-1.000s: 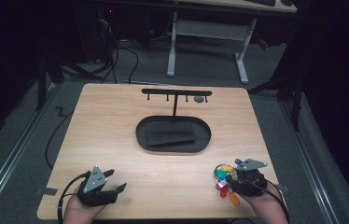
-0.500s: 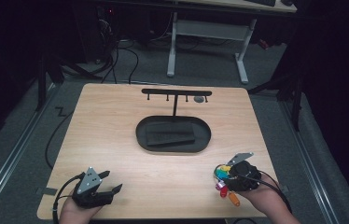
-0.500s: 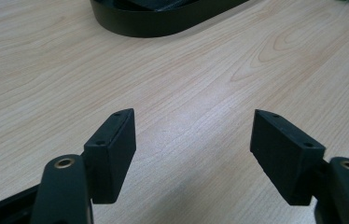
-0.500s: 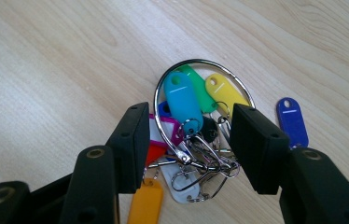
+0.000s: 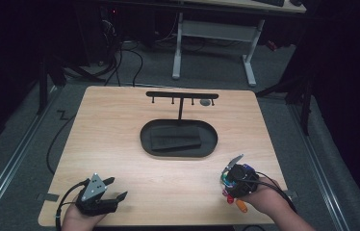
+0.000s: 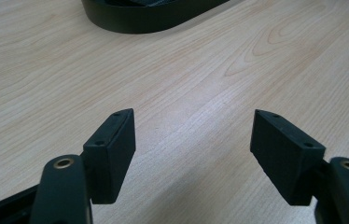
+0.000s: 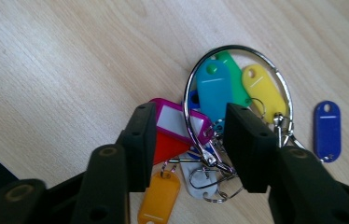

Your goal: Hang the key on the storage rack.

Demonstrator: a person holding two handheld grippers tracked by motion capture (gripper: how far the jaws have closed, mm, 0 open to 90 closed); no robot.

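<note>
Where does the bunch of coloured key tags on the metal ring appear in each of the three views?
High view: the bunch of key tags lies near the table's front right edge, under the right gripper.
Right gripper view: the bunch fills the centre, its metal ring between the open jaws; a loose blue tag lies apart at right.
Left gripper view: not in it.
Shared landmark: the light wooden table.

High view looks forward-down over the whole table [image 5: 120,144]. My left gripper view skims low toward the tray [image 6: 154,18], shared with high view; right looks straight down, close.
</note>
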